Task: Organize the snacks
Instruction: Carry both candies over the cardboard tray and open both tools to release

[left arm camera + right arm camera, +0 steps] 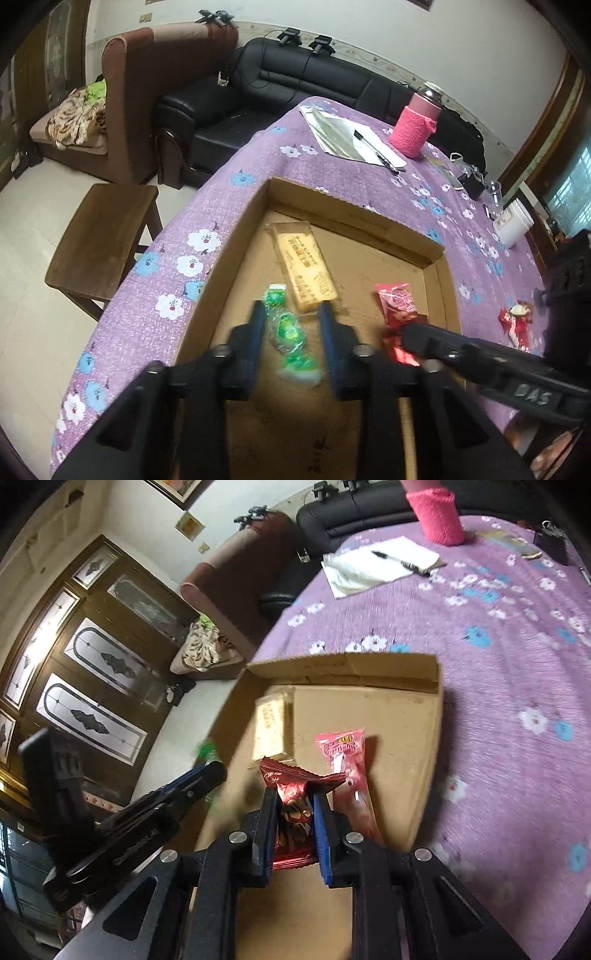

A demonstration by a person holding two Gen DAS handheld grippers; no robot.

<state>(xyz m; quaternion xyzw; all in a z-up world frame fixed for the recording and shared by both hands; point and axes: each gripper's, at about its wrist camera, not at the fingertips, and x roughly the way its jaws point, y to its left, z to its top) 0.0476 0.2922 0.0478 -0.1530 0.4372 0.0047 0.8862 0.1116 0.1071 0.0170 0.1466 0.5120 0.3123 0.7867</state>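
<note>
Shallow cardboard box (369, 218): set open-topped on a purple floral tablecloth (229, 206); used as the collecting tray for the snacks.

Green candy packet (291, 332): clear crinkly film over green sweets, seen between the left gripper (293, 317) fingers above the near left part of the box floor. The fingers stand partly apart and no pad is seen pressing on the film; the packet looks released. Judged very light, soft and slippery; best taken across its bulging middle, not by the thin sealed ends.

Dark red foil packet (295, 808): clamped between the narrow-set fingers of the right gripper (295, 794), held over the box near its middle. Judged light, crushable and slick; a grip across the body is suitable, with gentle pressure.

Tan wrapped bar (303, 266): lying flat on the far left of the box floor. Judged stiffer and heavier than the rest; to be taken across its short width.

Pink packet (347, 775): lying flat at the right of the box. Soft and light.

Red wrapped snack (517, 321): outside the box, on the cloth to the right, not yet collected.
</note>
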